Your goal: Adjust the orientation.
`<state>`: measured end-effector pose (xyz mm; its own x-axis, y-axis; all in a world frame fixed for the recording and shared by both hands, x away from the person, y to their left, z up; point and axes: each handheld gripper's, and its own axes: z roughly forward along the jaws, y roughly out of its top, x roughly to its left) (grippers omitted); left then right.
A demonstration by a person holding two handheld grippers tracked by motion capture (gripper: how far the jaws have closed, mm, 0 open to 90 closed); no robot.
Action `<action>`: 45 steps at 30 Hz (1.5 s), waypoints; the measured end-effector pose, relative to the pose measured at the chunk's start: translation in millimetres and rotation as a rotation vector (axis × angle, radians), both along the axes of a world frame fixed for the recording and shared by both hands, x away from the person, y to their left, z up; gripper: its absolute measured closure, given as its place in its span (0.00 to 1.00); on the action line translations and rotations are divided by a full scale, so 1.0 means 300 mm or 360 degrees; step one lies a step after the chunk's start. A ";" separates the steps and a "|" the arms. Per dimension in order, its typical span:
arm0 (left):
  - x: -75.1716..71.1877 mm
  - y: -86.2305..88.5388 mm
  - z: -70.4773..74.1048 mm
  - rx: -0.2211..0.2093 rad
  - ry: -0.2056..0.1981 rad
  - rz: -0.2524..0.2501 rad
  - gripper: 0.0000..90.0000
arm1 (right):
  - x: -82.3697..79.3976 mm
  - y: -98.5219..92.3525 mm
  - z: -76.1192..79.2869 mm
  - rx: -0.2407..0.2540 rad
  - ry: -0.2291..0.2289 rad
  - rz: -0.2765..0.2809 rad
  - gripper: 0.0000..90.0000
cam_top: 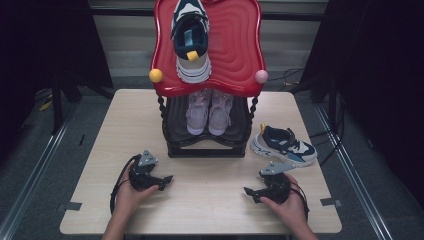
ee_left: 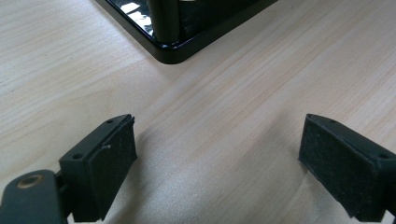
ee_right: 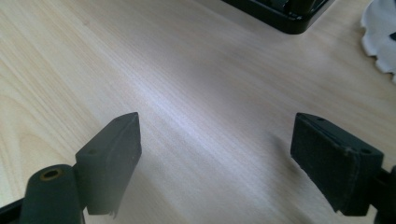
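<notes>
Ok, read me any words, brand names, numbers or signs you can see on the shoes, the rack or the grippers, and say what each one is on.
No readable text in these pictures.
Navy and white sneaker on the table: side markings too small and blurred to read.
Matching sneaker on the red top shelf: no legible label.
Pink pair on the lower shelf: nothing legible.
Rack base: plain glossy black, no lettering.
Left gripper and right gripper: unmarked pads.

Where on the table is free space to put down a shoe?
Free: bare wood between the left gripper and right gripper, and the table's left side beside the rack. Crowded: right of the rack, where the navy sneaker lies.
</notes>
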<state>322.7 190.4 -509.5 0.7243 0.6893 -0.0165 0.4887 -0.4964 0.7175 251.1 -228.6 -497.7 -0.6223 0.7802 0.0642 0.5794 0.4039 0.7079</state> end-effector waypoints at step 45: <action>0.000 -0.001 0.000 -0.0003 0.0003 0.0001 0.11 | 0.235 -0.158 0.217 -0.0017 -0.0165 -0.0120 0.35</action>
<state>322.7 190.3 -509.6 0.7240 0.6895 -0.0192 0.4903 -0.4948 0.7174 321.5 -276.0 -432.7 -0.5646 0.8253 -0.0058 0.5325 0.3697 0.7615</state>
